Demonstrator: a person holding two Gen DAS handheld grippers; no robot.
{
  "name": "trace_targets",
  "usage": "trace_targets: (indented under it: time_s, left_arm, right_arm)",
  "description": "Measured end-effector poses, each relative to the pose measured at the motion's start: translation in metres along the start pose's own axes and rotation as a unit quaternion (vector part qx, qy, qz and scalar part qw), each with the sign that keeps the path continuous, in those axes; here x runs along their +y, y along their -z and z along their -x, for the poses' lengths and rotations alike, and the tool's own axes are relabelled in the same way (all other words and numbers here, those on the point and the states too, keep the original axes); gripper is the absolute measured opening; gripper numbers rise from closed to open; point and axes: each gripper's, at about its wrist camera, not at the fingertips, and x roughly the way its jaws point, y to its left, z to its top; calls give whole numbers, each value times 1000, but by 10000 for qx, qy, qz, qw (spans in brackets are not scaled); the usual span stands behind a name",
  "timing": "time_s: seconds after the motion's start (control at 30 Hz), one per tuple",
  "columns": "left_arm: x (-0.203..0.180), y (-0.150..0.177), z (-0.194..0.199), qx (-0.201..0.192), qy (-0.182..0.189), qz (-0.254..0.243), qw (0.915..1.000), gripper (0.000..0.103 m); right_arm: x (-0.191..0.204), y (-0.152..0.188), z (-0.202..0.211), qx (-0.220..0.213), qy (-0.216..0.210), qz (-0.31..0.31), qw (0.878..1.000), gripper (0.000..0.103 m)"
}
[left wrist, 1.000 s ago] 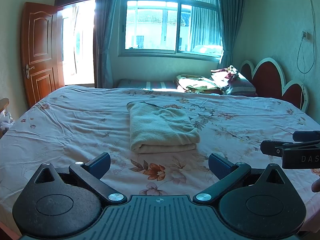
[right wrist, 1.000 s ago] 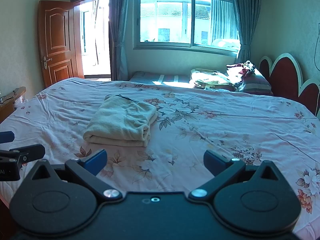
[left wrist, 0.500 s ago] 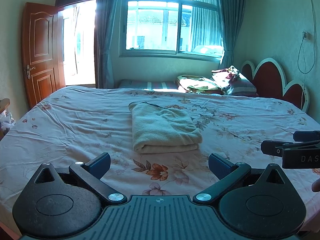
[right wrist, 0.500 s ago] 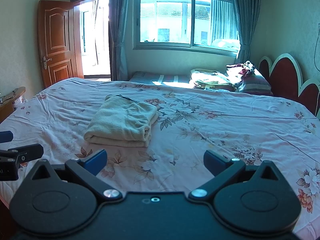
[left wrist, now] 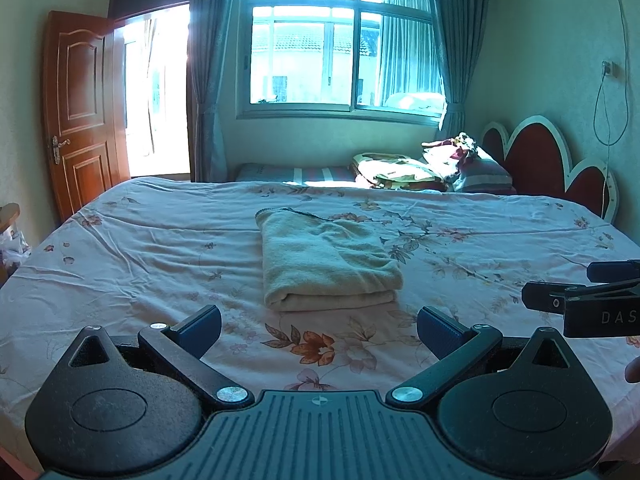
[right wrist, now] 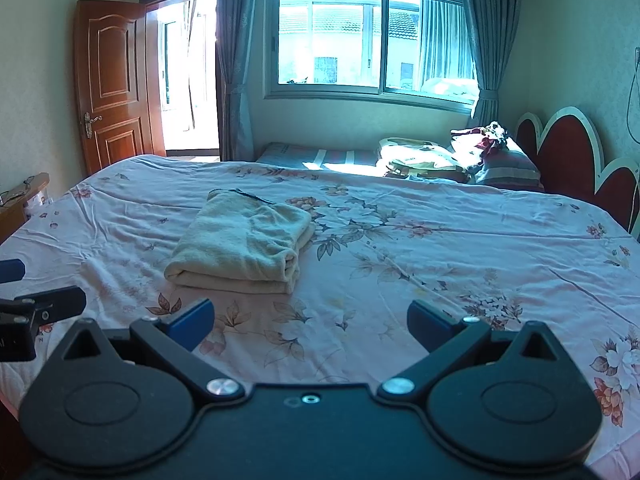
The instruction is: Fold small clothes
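Lying folded on the floral bedsheet (left wrist: 132, 248), the cream garment (left wrist: 326, 262) sat near the bed's middle, apart from both tools; the right wrist view showed its stacked layers along the right edge (right wrist: 294, 264), hidden from the left. The left gripper (left wrist: 318, 326) and right gripper (right wrist: 310, 320) hung with jaws spread wide, empty, over the near edge, with bare sheet on every side of the garment.

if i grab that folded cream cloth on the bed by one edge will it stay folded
Probably not. The folded cream cloth looks soft and fleecy, so it would likely droop. Its stacked layers lie loose and would probably fall open. It should slide little on the floral bedsheet.
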Motion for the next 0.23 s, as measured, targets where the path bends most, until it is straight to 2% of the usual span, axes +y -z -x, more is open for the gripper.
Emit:
trace_targets:
  time_s: [0.23]
  left_arm:
    - [-1,-2,1,-80,-14,5,10000,103]
  right_arm:
    - [-2,1,-2,28,-11,0,10000,102]
